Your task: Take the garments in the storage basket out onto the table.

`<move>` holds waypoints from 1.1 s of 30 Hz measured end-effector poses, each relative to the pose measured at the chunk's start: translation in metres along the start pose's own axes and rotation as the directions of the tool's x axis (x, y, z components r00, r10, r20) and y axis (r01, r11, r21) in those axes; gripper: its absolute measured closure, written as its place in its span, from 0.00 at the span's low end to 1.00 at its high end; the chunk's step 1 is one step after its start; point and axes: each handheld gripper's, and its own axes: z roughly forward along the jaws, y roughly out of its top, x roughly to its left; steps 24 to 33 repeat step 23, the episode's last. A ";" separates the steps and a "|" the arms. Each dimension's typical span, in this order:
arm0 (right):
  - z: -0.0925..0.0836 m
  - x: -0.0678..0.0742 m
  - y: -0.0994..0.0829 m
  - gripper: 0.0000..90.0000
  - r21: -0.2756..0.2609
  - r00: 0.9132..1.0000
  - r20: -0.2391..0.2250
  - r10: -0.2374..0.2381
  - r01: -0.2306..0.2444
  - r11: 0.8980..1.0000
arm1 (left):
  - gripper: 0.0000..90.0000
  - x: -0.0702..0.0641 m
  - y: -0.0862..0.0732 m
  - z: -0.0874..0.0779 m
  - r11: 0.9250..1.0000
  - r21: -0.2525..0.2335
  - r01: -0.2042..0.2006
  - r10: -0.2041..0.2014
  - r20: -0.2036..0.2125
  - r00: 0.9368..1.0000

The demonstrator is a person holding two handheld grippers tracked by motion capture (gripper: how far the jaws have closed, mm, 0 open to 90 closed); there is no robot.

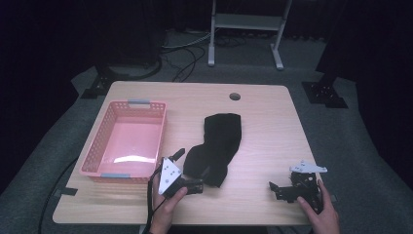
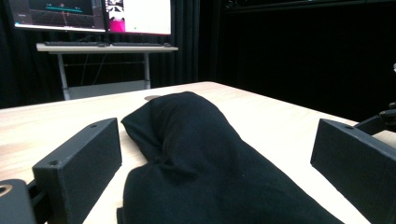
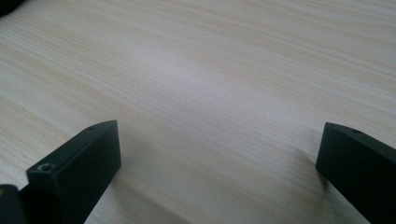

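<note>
The black cloth (image 1: pixel 217 146) lies long, pointing away from me. My left jaws (image 2: pixel 210 172) gape around its near end; my right jaws (image 3: pixel 219 168) rest gaping on the desk (image 1: pixel 263 122).

A black cloth (image 1: pixel 216 146) lies loosely crumpled on the wooden table (image 1: pixel 272 126), a little toward the near edge from the middle. It is long and narrow, running from a rounded far end to a wider, folded end close to the near edge. The fabric is plain, soft and matte, bunched into thick folds rather than spread flat. In the left gripper view the cloth (image 2: pixel 201 168) humps up off the tabletop. A pink plastic basket (image 1: pixel 97 146) with slotted walls sits just beside it, along the left edge, upright.
</note>
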 end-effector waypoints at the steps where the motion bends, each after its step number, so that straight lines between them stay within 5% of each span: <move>1: 0.000 0.000 0.000 0.00 0.000 1.000 0.000 0.000 0.000 1.000 | 0.01 0.000 0.000 0.000 1.000 0.000 -0.001 0.001 0.000 1.000; 33: 0.000 0.000 0.000 0.00 0.000 1.000 0.000 0.000 0.000 1.000 | 0.01 0.001 -0.007 -0.005 0.999 -0.031 -0.021 0.021 0.001 1.000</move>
